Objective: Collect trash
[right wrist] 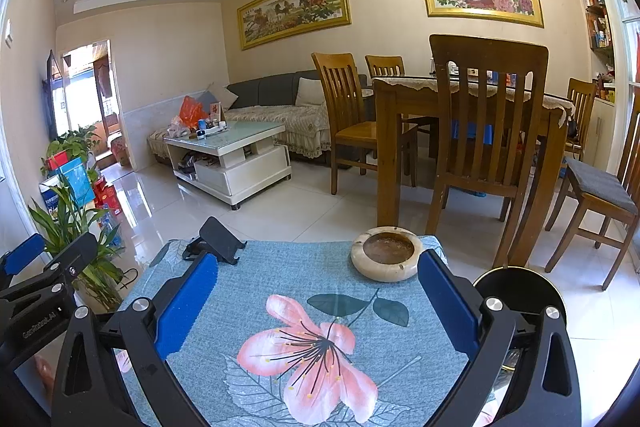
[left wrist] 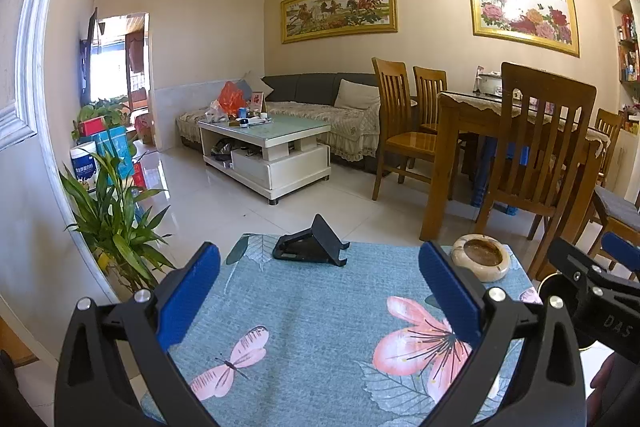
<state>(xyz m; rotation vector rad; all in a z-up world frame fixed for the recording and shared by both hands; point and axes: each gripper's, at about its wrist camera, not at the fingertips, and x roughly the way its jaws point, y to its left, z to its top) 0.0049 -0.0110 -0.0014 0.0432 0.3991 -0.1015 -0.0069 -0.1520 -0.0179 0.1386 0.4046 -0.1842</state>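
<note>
A small table under a blue floral cloth (left wrist: pixel 320 307) (right wrist: pixel 304 283) lies below both grippers. On it stand a round stone ashtray (left wrist: pixel 480 257) (right wrist: pixel 386 253) at the far right and a black folding phone stand (left wrist: pixel 312 241) (right wrist: pixel 216 241) at the far left. My left gripper (left wrist: pixel 320 291) is open and empty over the cloth. My right gripper (right wrist: pixel 318 299) is open and empty, its right finger close beside the ashtray. A round black bin rim (right wrist: pixel 516 291) shows beside the table's right edge. I see no loose trash on the cloth.
A potted plant (left wrist: pixel 116 223) stands left of the table. Wooden chairs (right wrist: pixel 480 155) and a dining table (right wrist: pixel 460 95) stand ahead on the right. A white coffee table (left wrist: pixel 268 151) and a sofa (left wrist: pixel 320 107) lie further back across tiled floor.
</note>
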